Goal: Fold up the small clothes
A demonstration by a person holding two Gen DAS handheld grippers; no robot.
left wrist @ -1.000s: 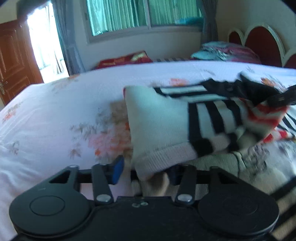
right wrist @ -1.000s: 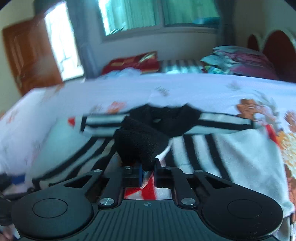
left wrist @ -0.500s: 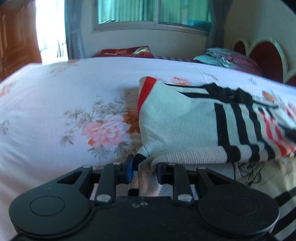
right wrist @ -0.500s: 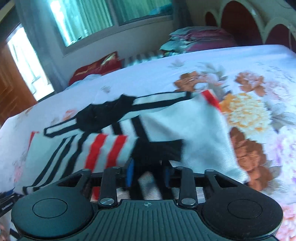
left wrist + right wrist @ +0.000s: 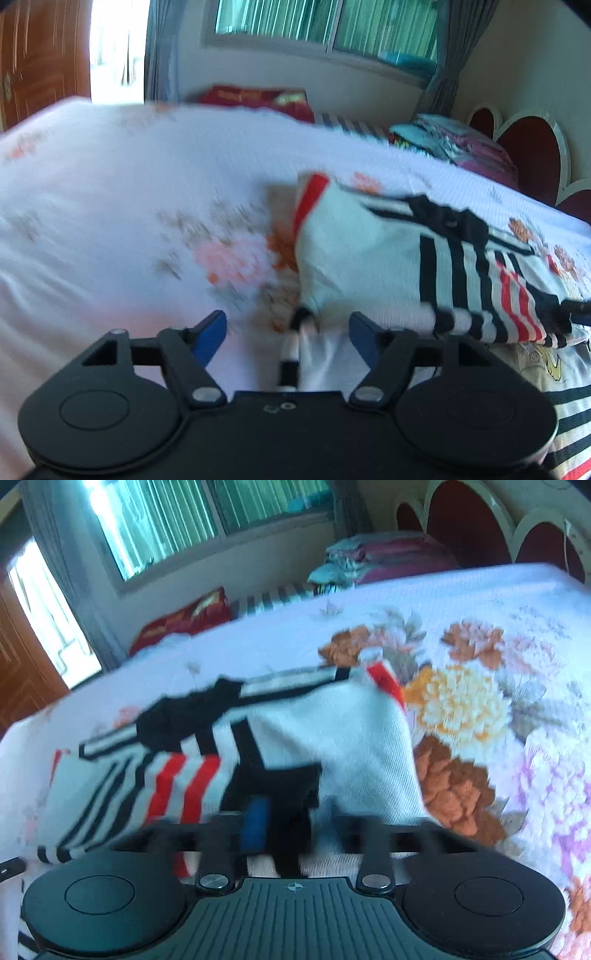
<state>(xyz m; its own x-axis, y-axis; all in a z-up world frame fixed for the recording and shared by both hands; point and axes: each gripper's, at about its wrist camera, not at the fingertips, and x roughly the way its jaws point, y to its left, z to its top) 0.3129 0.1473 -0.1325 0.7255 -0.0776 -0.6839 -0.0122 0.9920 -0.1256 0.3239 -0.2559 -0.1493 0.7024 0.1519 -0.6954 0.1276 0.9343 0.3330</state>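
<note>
Your jaws on the left gripper (image 5: 288, 330) have just been opening and now stand wide, blue pads well apart on either side of the sweater's edge. In the left wrist view a narrow fold of the striped sweater (image 5: 373, 254) runs down between the fingers, but neither pad presses on it, so you hold nothing there. The sweater lies on the floral bedsheet (image 5: 122, 206), its pale folded panel uppermost with black bars and red stripes off to the right. Under its near right corner you can see a cream garment with a cartoon print (image 5: 543, 362). Beyond the bed sit a red pillow (image 5: 258, 98) by the wall and a pile of folded bedding (image 5: 454, 142) beside the red headboard (image 5: 532, 151).

In the right wrist view, your right gripper (image 5: 295, 829) has also just been opening. The fingers are smeared by blur, yet the blue pad (image 5: 256, 821) on the left stands clear of the opposite finger, with a black part of the sweater (image 5: 332, 746) lying in the gap and not pinched. The garment is spread across the sheet (image 5: 517, 686), white panel in the middle, red and black stripes to the left, a black collar area at its far edge. At the lower left edge something dark pokes in; you cannot tell what it is.
</note>
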